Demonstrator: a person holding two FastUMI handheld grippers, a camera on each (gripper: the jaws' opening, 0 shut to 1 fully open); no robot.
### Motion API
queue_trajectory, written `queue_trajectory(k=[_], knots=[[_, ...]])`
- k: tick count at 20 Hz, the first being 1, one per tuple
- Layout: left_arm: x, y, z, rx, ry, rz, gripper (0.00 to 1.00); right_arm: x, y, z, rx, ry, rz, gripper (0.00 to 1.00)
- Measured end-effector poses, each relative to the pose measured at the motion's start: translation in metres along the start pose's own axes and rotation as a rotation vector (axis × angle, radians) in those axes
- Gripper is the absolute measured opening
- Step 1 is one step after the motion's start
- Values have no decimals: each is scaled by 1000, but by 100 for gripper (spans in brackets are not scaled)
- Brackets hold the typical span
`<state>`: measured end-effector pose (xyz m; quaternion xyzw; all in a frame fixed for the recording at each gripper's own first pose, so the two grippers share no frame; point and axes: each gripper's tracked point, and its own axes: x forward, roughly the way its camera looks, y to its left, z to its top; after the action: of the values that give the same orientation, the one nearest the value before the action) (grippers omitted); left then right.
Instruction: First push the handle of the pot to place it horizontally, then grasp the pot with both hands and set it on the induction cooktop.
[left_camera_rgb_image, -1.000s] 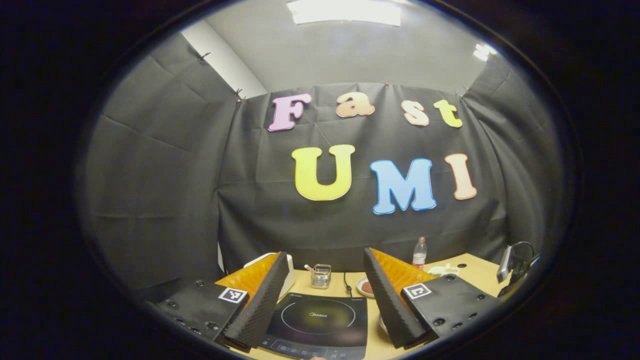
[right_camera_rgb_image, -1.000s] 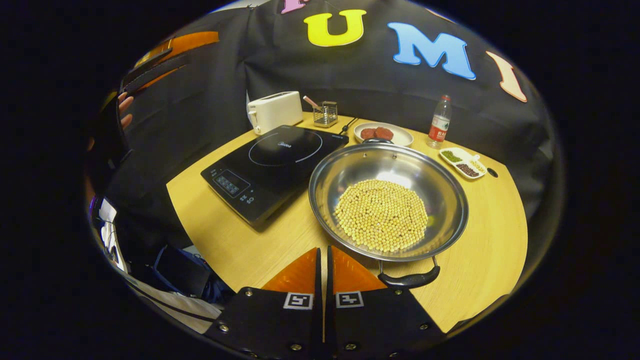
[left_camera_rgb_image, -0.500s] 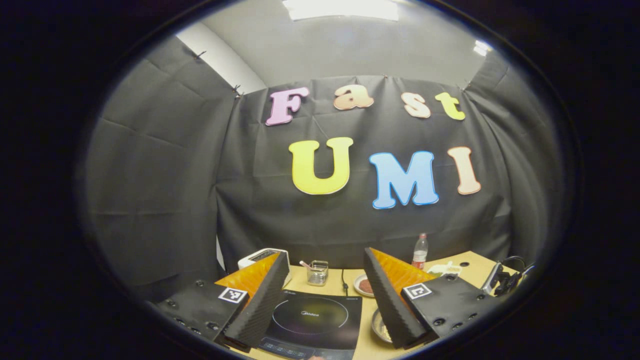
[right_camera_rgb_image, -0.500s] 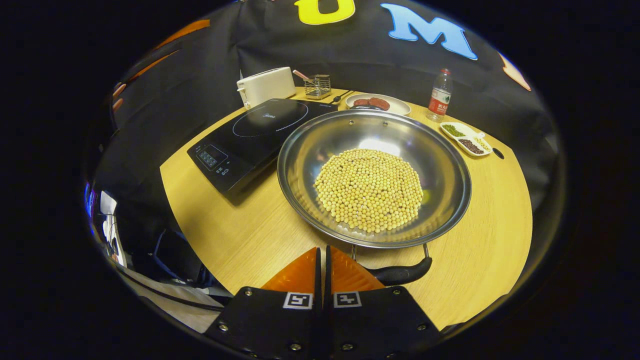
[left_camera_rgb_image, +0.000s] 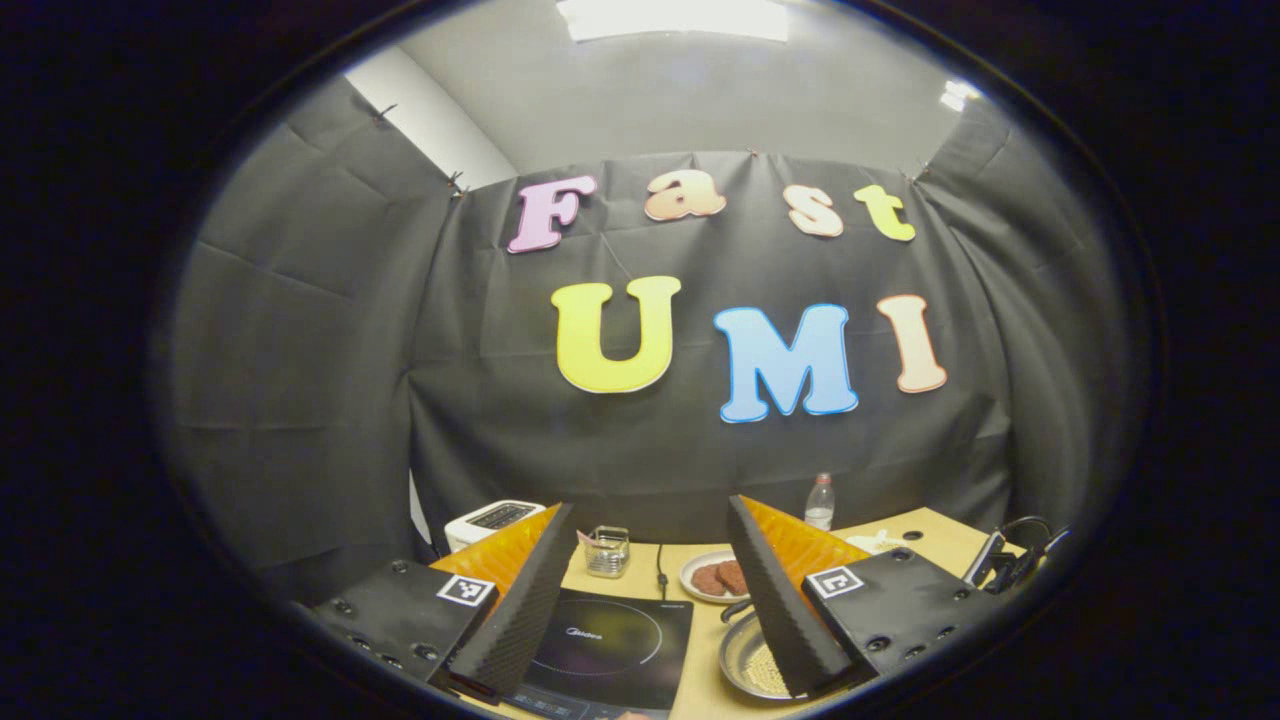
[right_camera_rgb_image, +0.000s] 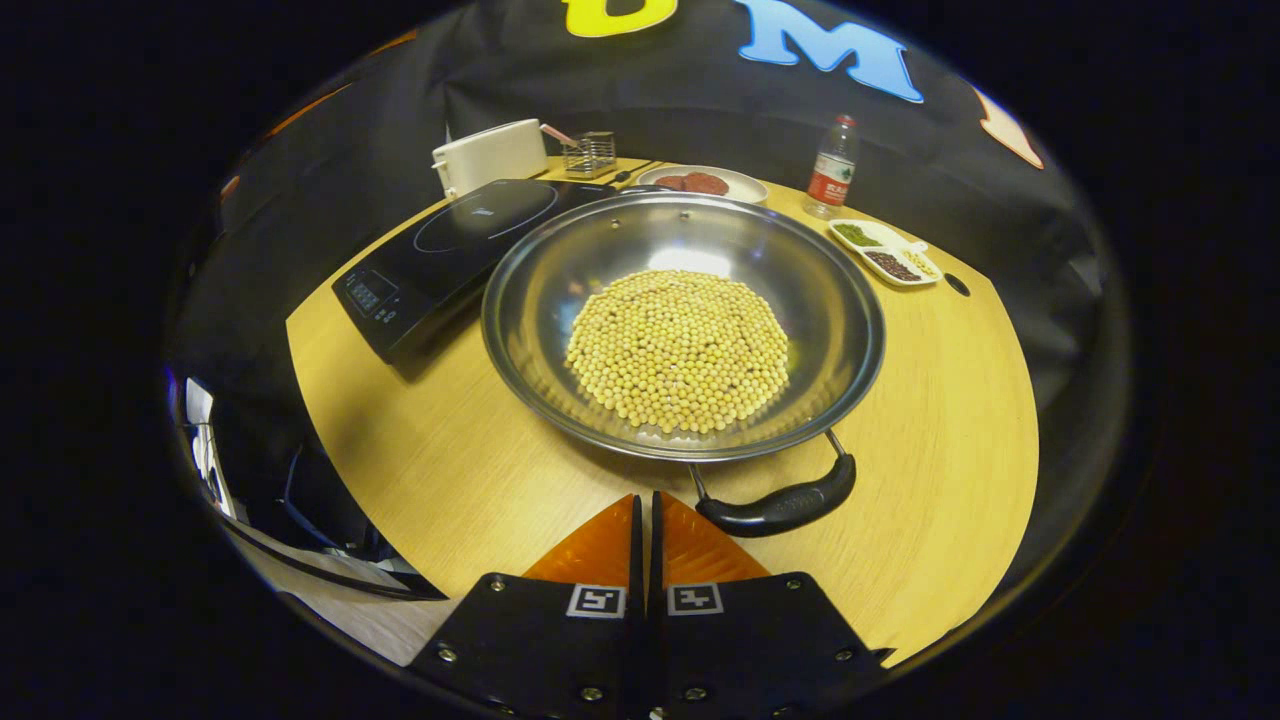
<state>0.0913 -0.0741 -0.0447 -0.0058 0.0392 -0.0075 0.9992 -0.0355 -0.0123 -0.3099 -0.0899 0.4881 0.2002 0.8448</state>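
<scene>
R gripper (right_camera_rgb_image: 645, 510) has its fingers clenched together w/ nothing between them, tips just short of the pot's near handle (right_camera_rgb_image: 780, 508), which sits a little right of the tips & angled, right end farther away. Touching or not: can't tell. Pot (right_camera_rgb_image: 560, 270) is straight ahead of the fingers on the wood table (right_camera_rgb_image: 960, 450), wide steel bowl w/ a mound of pale beans (right_camera_rgb_image: 680, 350) in the middle. Induction cooktop (right_camera_rgb_image: 440, 250) lies ahead-left of the tips, just beside the pot's left rim. Beyond it: white toaster (right_camera_rgb_image: 490, 155) & small wire holder (right_camera_rgb_image: 590, 153). Past the pot's far rim, a plate (right_camera_rgb_image: 700, 182) w/ brown pieces; ahead-right a bottle (right_camera_rgb_image: 832, 168) & a small divided dish (right_camera_rgb_image: 885, 252).

L gripper (left_camera_rgb_image: 650, 590) is held up above the table, fingers released & spread wide, gripping nothing. Between them, below: cooktop (left_camera_rgb_image: 610, 650), w/ plate (left_camera_rgb_image: 712, 577) and wire holder (left_camera_rgb_image: 606, 550) farther on. Part of the pot (left_camera_rgb_image: 745, 660) shows by the inside of the right-hand finger (left_camera_rgb_image: 775, 610). Toaster (left_camera_rgb_image: 490, 517) peeks over the left-hand finger.
</scene>
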Motion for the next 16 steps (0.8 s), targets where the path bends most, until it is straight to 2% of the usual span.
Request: queue_trajectory(k=[3,7,16], knots=[[0,-9,-2,-2,5,-7,100,-1,-24,-3,18,13,-55,1],[1,-18,-6,-2,15,-7,98,0,-53,-4,54,24,-108,1],[9,-28,-17,7,43,11,100,9,-87,8,196,40,-121,1]])
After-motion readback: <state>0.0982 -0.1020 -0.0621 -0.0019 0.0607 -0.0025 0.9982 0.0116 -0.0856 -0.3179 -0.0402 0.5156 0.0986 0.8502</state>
